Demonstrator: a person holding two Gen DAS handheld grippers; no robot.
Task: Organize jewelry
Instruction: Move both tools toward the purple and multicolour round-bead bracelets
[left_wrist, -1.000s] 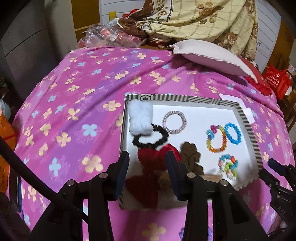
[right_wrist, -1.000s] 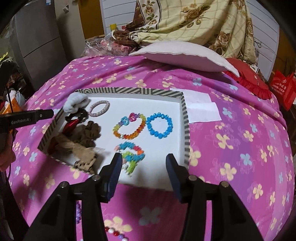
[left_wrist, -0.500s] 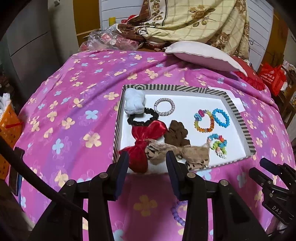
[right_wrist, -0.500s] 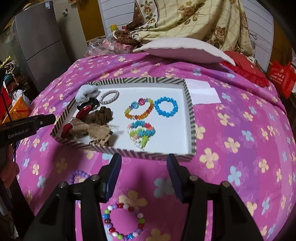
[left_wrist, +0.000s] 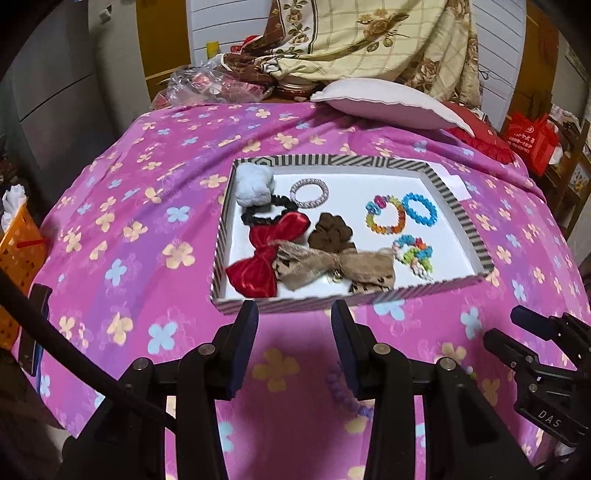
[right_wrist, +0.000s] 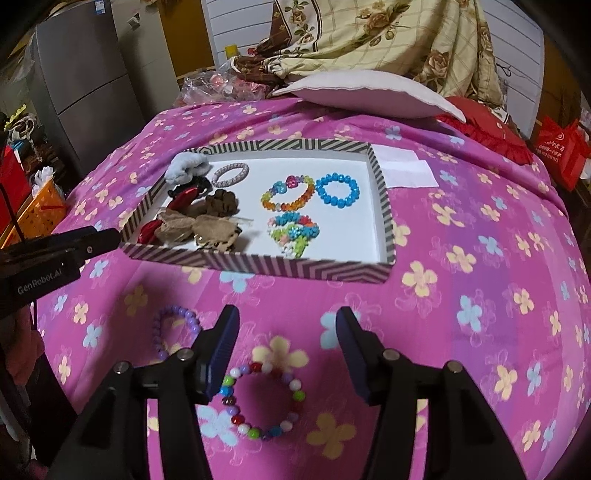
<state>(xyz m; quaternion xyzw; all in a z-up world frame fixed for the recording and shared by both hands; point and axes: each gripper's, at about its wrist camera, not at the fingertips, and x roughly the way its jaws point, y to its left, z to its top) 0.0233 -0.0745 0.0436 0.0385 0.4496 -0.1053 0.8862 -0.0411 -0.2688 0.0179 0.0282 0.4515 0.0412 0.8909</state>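
A striped-rim tray (left_wrist: 458, 210) (right_wrist: 382, 177) lies on the pink flowered bedspread. It holds hair ties and bows on its left, among them a red bow (left_wrist: 266, 254) and a tan bow (left_wrist: 332, 267), and bead bracelets on its right, among them a blue one (right_wrist: 338, 189). A multicolour bead bracelet (right_wrist: 258, 400) and a purple bead bracelet (right_wrist: 177, 325) (left_wrist: 341, 391) lie on the bedspread in front of the tray. My left gripper (left_wrist: 294, 323) is open and empty just short of the tray's near rim. My right gripper (right_wrist: 288, 332) is open and empty above the multicolour bracelet.
A white pillow (right_wrist: 369, 92) and a folded floral quilt (left_wrist: 369, 40) lie at the far end of the bed. A white paper (right_wrist: 404, 168) lies right of the tray. An orange basket (left_wrist: 16, 251) stands off the bed's left side, a red bag (left_wrist: 528, 138) at the right.
Both grippers have pulled back from over the tray toward the near edge of the bed. The two loose bracelets in front of the tray have come into view. Both grippers stay open.
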